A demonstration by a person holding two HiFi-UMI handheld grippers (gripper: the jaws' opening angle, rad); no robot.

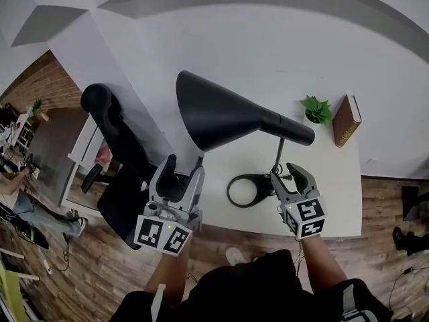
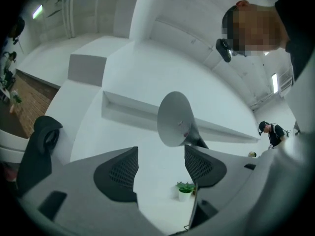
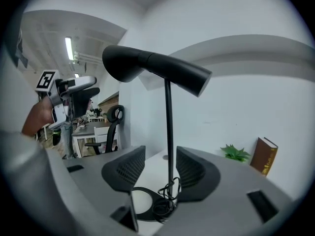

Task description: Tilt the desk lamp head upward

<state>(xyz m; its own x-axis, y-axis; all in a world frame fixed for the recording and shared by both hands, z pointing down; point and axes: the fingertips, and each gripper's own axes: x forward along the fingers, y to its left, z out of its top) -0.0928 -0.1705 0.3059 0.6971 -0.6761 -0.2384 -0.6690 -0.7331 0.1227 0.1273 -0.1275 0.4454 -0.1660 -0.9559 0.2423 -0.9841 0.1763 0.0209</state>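
Left tongs [image 1: 184, 166] & right tongs [image 1: 287, 173] sit closest, at the near edge of the wide white tabletop [image 1: 322, 200]. A black office chair [image 1: 117, 139] stands beside it, well clear.

The lamp stands on the tabletop on its black ring base [image 1: 244, 191], w/ a black cord [image 3: 165, 193] coiled at the foot. Its black cone-shaped lamp head [image 1: 214, 116] already looks angled, wide mouth higher than the rear tube. A brown hardback book [image 1: 346, 121] & a small green potted plant [image 1: 316, 109] sit at the far side, out of the way.

Left tongs: jaws spread wide, nothing btw them; the lamp head is beyond, untouched. Right tongs: jaws also spread wide. The thin black stem [image 3: 168, 132] lines up w/ the gap, but neither pad presses it, so no hold.

Judgement: w/ nothing gripped, the step is prob. taking hold, or backing off if the tilt is enough.
- Close the right tongs low on the stem to pin the lamp.
- Set the left tongs on the shade's rim or neck.
- Lift in a slow arc abt the joint.
- Keep off the cord & don't let the base slide.

Writing: only square black-white markers on the tongs' cubes. Nothing legible on the book, and no brand shows on the lamp.
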